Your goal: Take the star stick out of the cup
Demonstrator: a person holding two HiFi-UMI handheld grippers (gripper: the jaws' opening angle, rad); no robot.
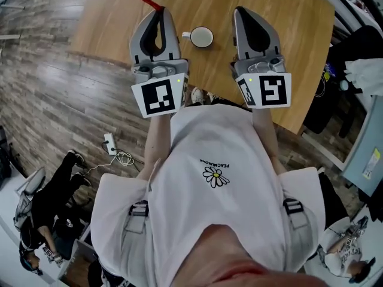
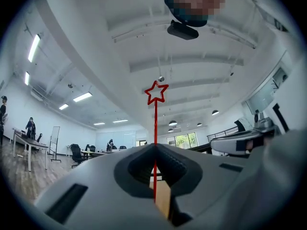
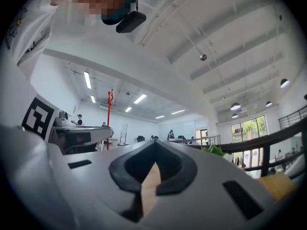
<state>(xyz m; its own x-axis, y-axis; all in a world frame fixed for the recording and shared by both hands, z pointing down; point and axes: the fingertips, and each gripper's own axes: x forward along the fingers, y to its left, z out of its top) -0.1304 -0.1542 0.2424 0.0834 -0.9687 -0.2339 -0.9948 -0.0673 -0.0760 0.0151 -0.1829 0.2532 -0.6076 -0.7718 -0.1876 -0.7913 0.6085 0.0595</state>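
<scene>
Left of the cup, the left gripper pinches the star stick well clear, job seemingly done; the right gripper is closed, empty.

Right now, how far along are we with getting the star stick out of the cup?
Done: the star stick is out of the cup, which stands on the table with no stick in it.
In hand: the left gripper has its fingers shut on the stick's shaft, star end away from the gripper, off to the cup's left. The right gripper is shut and empty.
Left: nothing of the removal itself, perhaps only setting the stick down.
</scene>
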